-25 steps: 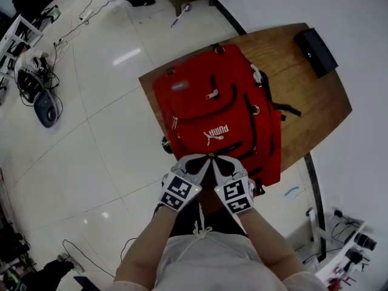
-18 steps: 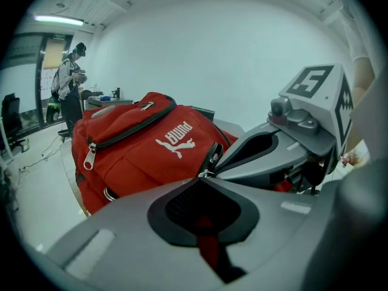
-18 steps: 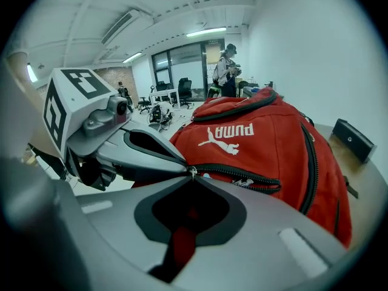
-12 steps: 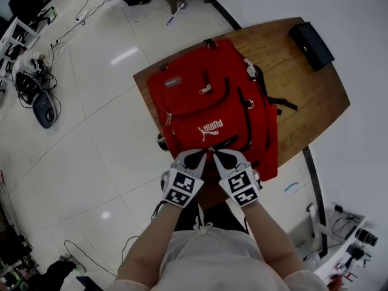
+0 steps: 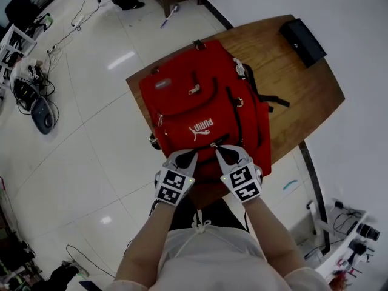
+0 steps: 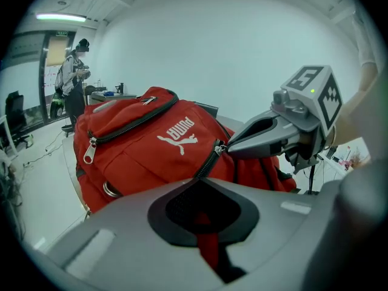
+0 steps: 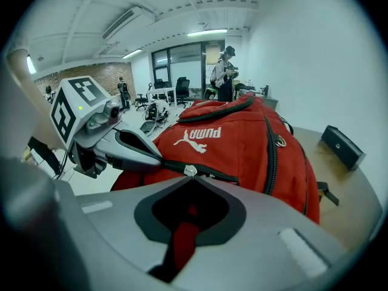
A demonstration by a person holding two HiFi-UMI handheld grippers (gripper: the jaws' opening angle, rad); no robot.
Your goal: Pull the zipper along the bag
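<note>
A red backpack (image 5: 194, 102) lies flat on a wooden table (image 5: 303, 90), its white logo facing up. A black zipper runs across its near end. My right gripper (image 5: 219, 151) is shut on the small silver zipper pull (image 7: 187, 170), which also shows in the left gripper view as the zipper pull (image 6: 223, 148) at the right gripper (image 6: 233, 149) tip. My left gripper (image 5: 187, 154) is shut on the bag's fabric at the zipper's left end; red cloth shows between its jaws in the left gripper view. The two tips stand a short way apart.
A black box (image 5: 302, 41) lies at the table's far right corner. The table's near edge runs just under both grippers. A second pocket zipper pull (image 5: 194, 90) lies higher on the bag. Cables and gear (image 5: 30, 83) cover the floor at left. A person (image 6: 76, 77) stands far back.
The two gripper tips, nearly touching a second ago, have spread apart along the zipper. The bag sits higher and more to the left in the head view.
</note>
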